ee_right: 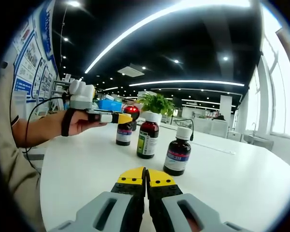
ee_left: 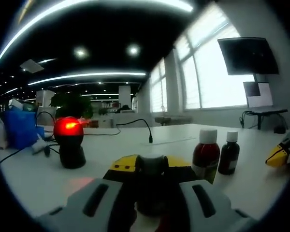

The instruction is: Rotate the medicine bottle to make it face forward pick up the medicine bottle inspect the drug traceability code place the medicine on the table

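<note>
Left gripper [ee_left: 152,181]: fingers clenched around a dark medicine bottle [ee_left: 151,186] (label hidden, upright).
Right gripper [ee_right: 146,181]: yellow-tipped fingers pressed together, empty, above the white table [ee_right: 77,169].
Right gripper view: three upright bottles; the held one [ee_right: 124,130], a middle bottle [ee_right: 148,139], a nearer bottle [ee_right: 177,151].
Left gripper view: red-lit scanner [ee_left: 70,142] on the table.

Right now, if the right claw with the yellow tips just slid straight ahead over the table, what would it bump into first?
Most likely the nearest medicine bottle, the dark one with the white cap. It stands just right of the right claw's line, so depth permitting it might only graze it. The taller bottle stands farther back.
</note>
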Available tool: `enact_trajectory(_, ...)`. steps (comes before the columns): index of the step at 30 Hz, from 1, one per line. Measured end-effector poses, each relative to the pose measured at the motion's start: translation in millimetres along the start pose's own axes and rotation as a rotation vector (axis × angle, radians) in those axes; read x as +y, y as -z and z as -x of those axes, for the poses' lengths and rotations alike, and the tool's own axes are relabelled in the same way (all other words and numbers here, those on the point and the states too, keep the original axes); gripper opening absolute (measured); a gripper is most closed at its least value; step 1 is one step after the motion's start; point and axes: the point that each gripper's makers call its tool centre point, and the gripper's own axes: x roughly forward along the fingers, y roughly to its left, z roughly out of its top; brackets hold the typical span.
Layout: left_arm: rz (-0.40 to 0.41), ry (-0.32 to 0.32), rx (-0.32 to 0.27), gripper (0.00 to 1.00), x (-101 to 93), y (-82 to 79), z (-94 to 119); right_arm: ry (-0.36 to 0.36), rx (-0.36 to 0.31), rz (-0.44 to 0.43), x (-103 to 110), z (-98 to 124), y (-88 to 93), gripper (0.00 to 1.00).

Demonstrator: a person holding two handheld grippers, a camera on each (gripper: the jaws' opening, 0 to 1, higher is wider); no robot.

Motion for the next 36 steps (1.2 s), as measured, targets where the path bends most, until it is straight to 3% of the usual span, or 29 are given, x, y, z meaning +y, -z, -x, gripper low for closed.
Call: enact_trajectory(36,0.094,0.293,0.007,0.11,-18.6,2.2,-6.1,-0.002,0.008,-0.005,3.0,-0.2,0.8,0.00)
